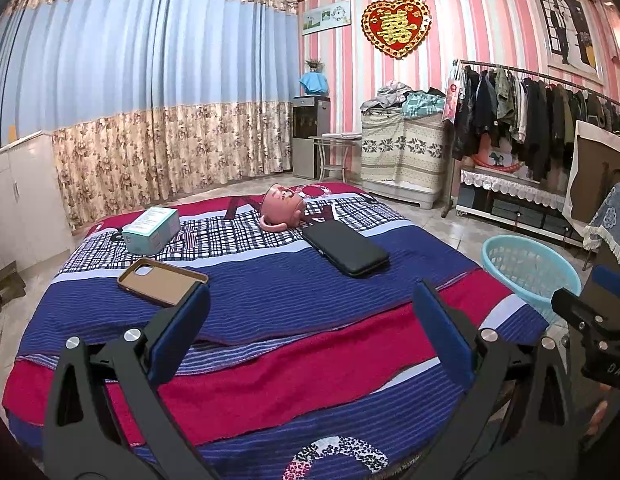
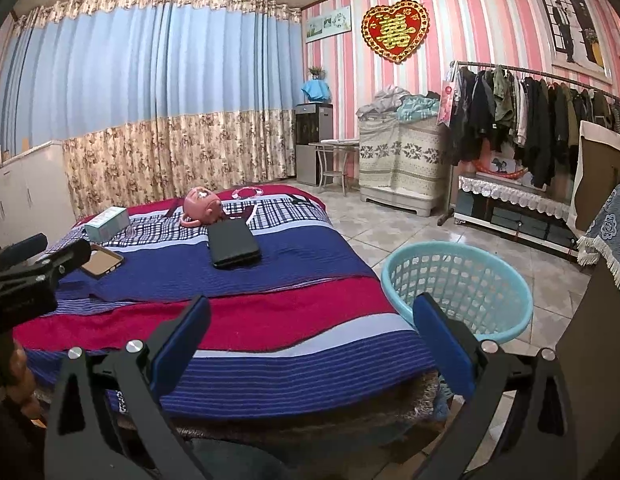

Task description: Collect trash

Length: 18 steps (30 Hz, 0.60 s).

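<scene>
Both grippers, left [image 1: 310,312] and right [image 2: 310,320], are hovering over the bed [image 1: 270,280] with jaws apart, basket [image 2: 458,280] sitting beside it.

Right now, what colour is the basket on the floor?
Light turquoise basket, with a perforated wall; clearest in the right wrist view.

Even, fairly bright indoor light, soft shadows, strong fisheye bending and dark vignetting at the corners.
</scene>
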Available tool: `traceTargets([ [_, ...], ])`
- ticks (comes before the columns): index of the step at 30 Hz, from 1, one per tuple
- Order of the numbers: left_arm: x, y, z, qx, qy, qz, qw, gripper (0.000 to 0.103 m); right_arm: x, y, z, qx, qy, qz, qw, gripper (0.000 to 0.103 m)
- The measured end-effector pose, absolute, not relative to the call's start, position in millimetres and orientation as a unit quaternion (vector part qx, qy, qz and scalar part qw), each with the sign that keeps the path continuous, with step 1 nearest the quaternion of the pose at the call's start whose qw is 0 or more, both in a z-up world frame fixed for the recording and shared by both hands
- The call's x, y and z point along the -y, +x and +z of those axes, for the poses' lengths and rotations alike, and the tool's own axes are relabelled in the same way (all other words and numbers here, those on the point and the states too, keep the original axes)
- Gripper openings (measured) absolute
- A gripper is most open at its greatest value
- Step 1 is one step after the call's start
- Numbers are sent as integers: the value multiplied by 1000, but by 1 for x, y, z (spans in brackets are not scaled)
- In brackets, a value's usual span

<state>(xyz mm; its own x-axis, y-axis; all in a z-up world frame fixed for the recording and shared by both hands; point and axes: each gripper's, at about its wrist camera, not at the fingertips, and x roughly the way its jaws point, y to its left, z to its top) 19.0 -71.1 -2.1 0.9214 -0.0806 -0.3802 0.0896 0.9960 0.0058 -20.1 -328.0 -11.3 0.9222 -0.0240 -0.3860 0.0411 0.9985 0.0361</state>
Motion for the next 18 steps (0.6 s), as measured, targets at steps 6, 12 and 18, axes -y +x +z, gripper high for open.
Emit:
traceTargets([
  [6,70,15,-5,-187,18,-44,981,98,331,-18,-15,-195,30,-14,980,98],
  [12,69,17,-6,-191,16,-46,980,98,331,-18,-15,-194,28,-14,981,98],
  [18,70,16,-7,-187,17,-48,981,98,330,-16,-16,-194,27,-14,980,98],
])
